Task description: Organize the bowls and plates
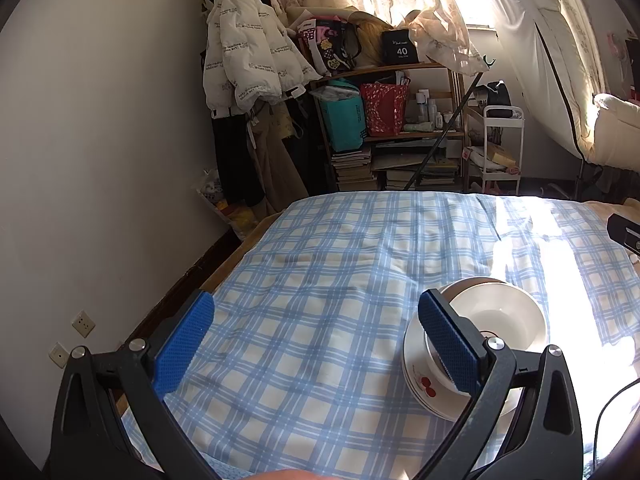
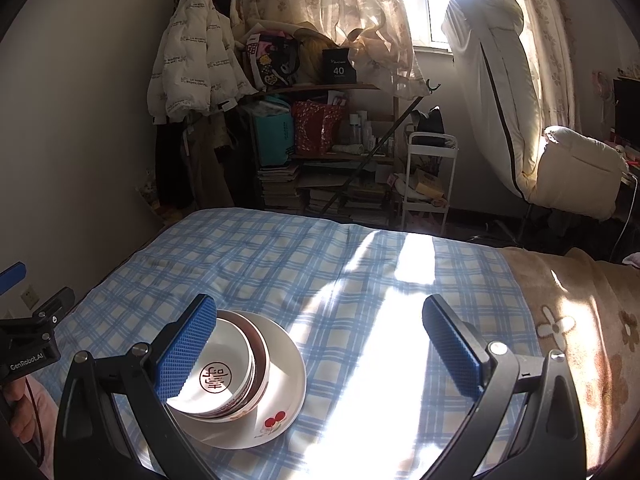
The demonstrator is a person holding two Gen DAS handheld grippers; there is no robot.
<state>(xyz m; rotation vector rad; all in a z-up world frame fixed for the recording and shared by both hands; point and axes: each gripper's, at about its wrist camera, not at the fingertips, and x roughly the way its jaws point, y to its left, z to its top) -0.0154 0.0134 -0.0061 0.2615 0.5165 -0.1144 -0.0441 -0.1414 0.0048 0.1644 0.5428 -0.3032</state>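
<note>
Crockery sits stacked on the bed (image 2: 360, 264), on the blue checked sheet: a white bowl (image 2: 216, 376) with a red round mark inside is nested in a brown-rimmed bowl (image 2: 262, 364), and both rest on a white plate (image 2: 284, 364) with a cherry motif near its edge. In the left wrist view the same stack shows as a white bowl over a plate (image 1: 416, 380), partly hidden behind one finger.

We judge the stack to lie between our two tools. From the right gripper (image 2: 320, 352) it is low and to the left, so that the left finger pad (image 2: 184, 352) overlaps the bowl's near rim in the picture; whether it touches the rim we cannot tell. From the left gripper (image 1: 316, 348) the stack is to the right, behind the right finger pad (image 1: 448, 344). The stack is round, so no long axis guides the approach; the rims are the only places to take hold.

Both grippers have their fingers spread wide, and neither holds anything. The right gripper looks nearer to the stack, we think, and any coming move on it would need a small shift leftward to straddle a rim.

The stacking appears largely done, since no loose dish shows elsewhere on the sheet.
</note>
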